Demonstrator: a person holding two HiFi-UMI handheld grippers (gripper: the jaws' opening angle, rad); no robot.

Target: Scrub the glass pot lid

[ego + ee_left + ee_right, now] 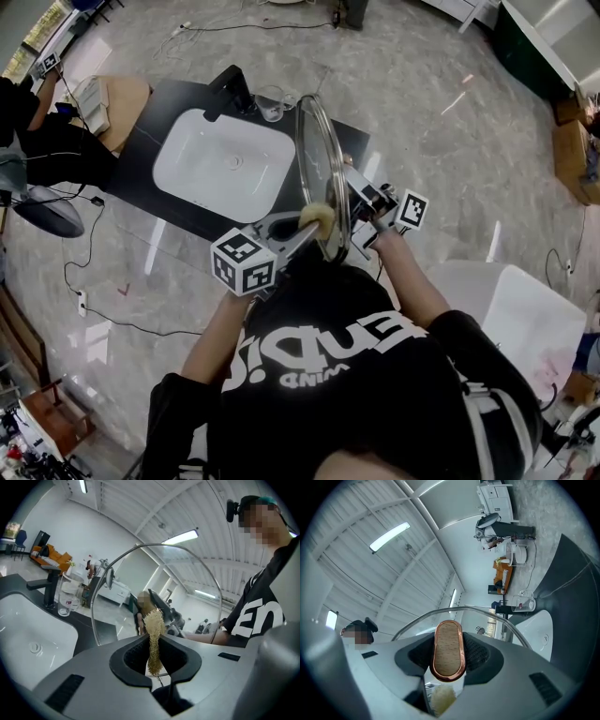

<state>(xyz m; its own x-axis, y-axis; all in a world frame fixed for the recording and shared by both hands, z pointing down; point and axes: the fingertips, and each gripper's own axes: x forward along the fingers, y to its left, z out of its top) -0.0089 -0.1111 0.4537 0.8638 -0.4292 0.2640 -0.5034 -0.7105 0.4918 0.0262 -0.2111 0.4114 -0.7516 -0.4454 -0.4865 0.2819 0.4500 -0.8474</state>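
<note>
The glass pot lid (320, 159) stands on edge in the air just off the right end of the sink (225, 164), over the dark counter (150, 127) and not over the basin.

The main risk, as I judge it, is the lid swivelling or slipping. It hangs from one narrow grip on its handle (449, 651), so a hard sideways push from the scrubber (153, 632) could twist it in the jaws. If it dropped here it would hit the counter beside the sink, not the basin. The thin scrubber could also fold or pull out of its jaws.

The right gripper (355, 212) is clamped on the copper-rimmed handle, its jaws fairly wide around it. The left gripper (302, 232) is pinched narrow on the scrubber's lower end, and the tip seems to touch the glass.
</note>
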